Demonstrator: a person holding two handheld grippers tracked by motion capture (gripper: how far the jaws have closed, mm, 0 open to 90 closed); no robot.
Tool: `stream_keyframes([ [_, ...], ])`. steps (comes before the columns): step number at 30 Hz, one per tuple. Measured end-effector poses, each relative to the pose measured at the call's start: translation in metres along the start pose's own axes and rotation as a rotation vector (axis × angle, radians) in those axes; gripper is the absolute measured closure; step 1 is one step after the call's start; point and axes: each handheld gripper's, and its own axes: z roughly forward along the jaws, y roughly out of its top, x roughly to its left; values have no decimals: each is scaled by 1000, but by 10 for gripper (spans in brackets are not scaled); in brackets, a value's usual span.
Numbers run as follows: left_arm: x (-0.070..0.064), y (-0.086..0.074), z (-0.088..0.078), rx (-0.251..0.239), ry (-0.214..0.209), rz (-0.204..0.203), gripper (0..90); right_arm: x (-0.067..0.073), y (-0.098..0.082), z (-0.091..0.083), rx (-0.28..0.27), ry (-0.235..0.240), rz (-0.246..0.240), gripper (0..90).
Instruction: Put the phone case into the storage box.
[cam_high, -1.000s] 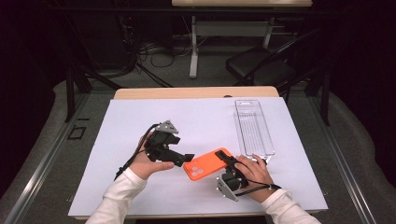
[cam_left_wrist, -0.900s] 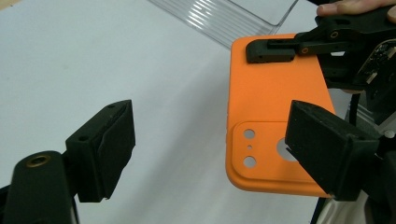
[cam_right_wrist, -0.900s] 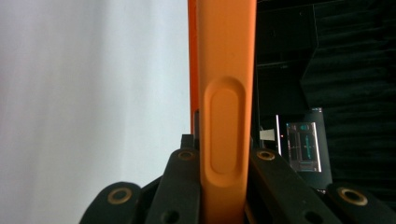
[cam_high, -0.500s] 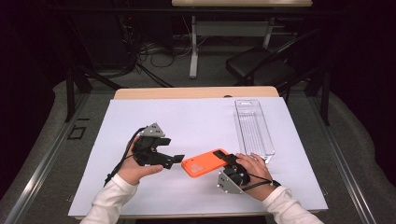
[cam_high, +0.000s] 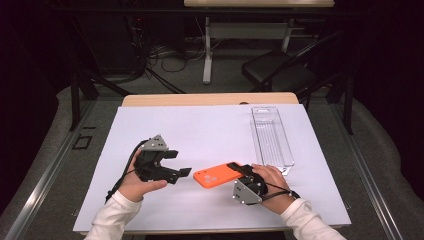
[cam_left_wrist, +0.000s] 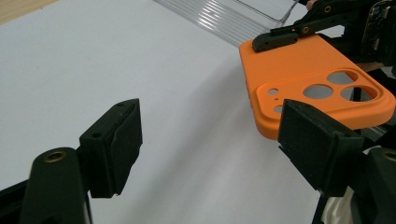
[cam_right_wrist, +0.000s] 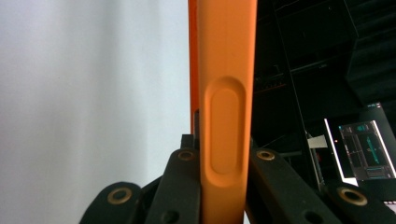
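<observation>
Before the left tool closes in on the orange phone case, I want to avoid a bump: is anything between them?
Nothing visible. The left tool stands open beside the camera-cutout end of the orange phone case, with only bare white sheet between. The right tool grips the case's far end; the clear tray lies off to the side.

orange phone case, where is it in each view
High view: orange phone case lies low centre, between the two grippers.
Left gripper view: upper right, camera cutouts showing.
Right gripper view: edge-on up the middle, clamped between the jaws.
Shared landmark: white table sheet.
</observation>
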Motion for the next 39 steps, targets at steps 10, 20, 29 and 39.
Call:
stream_keyframes([
  [10,-2,-1,1,5,4,23,230,-2,0,0,-16,-2,32,872],
  [20,-3,-2,-1,2,8,30,253,-2,-3,0,-57,12,113,872],
  [29,-5,-3,5,40,25,70,320,-2,-6,1,-71,31,161,872],
  [39,-9,-3,9,41,-1,92,338,-2,-6,0,-67,39,208,873],
])
